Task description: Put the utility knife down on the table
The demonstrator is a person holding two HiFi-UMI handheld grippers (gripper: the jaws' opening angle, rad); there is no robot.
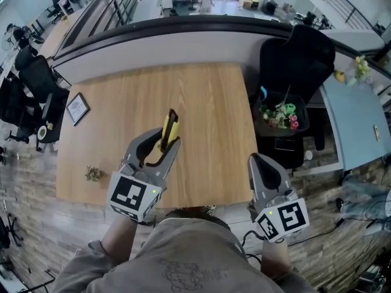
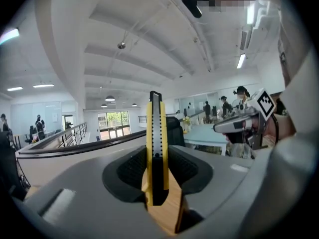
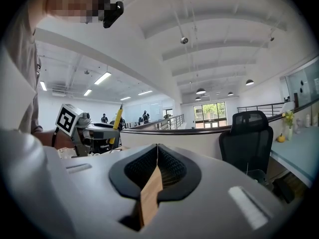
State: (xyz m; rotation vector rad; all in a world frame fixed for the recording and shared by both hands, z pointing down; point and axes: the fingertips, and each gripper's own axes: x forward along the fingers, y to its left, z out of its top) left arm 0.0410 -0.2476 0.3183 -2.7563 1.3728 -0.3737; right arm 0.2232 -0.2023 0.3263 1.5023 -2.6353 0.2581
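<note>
A yellow and black utility knife point(image 1: 168, 130) stands upright between the jaws of my left gripper point(image 1: 164, 146), which is shut on it above the near middle of the wooden table point(image 1: 201, 102). In the left gripper view the knife point(image 2: 155, 143) rises between the two dark pads. My right gripper point(image 1: 255, 163) hangs at the table's near right corner, jaws closed together with nothing between them. From the right gripper view the knife point(image 3: 116, 125) shows far left in the other gripper, and the right gripper's own tips point(image 3: 157, 148) meet.
A small framed card point(image 1: 77, 108) lies at the table's left edge and a small dried cluster point(image 1: 93, 174) near its front left corner. A black office chair point(image 1: 294, 60) and a bin of colourful items point(image 1: 280, 116) stand right of the table. A curved railing wall runs behind.
</note>
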